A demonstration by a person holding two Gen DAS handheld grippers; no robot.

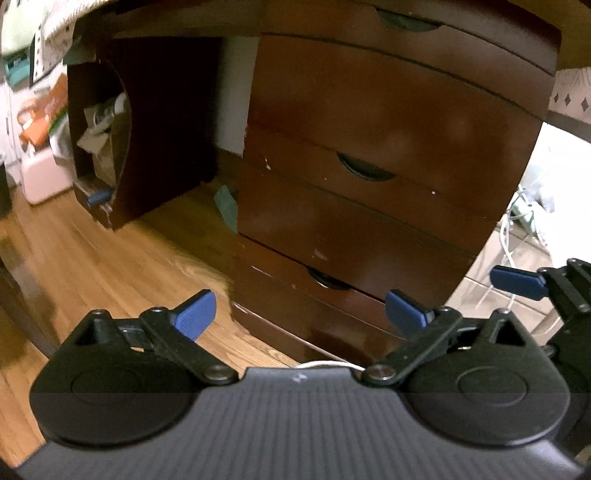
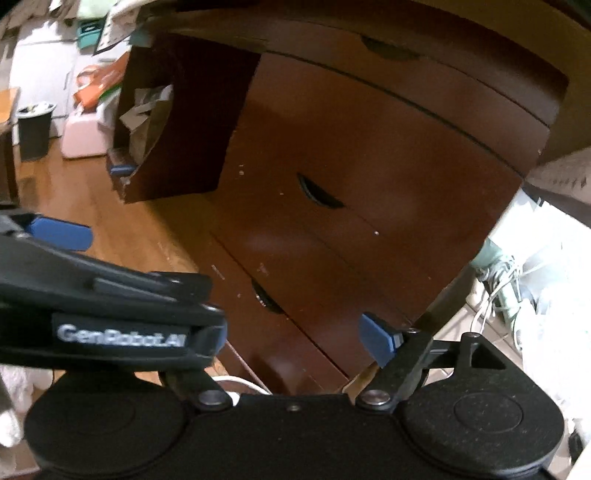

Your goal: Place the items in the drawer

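Drawers fill centre and right of the left wrist view: a dark reddish-brown stack, all fronts flush and closed, each with a crescent pull. Middle pull sits at frame centre, lower pull just above the gripper, top pull at the upper edge. Pale scuffs and chips dot the fronts. Right wrist view shows the same stack tilted, spanning centre to upper right.

Floor, light wood planks, takes lower left. Open-sided cabinet, same dark wood, upper left, stuffed with papers and bags; contents blurred. White jug and black bin at far left of right view, standing on floor. White cables at right edge.

Left gripper, bottom centre: blue pads spread wide, nothing between them, aimed at the lower drawers. Right gripper, bottom of its view: one blue pad visible; the other is hidden behind the left gripper's body crossing the lower left, so spread cannot be told there. In the left view it shows at the right edge, one pad only.
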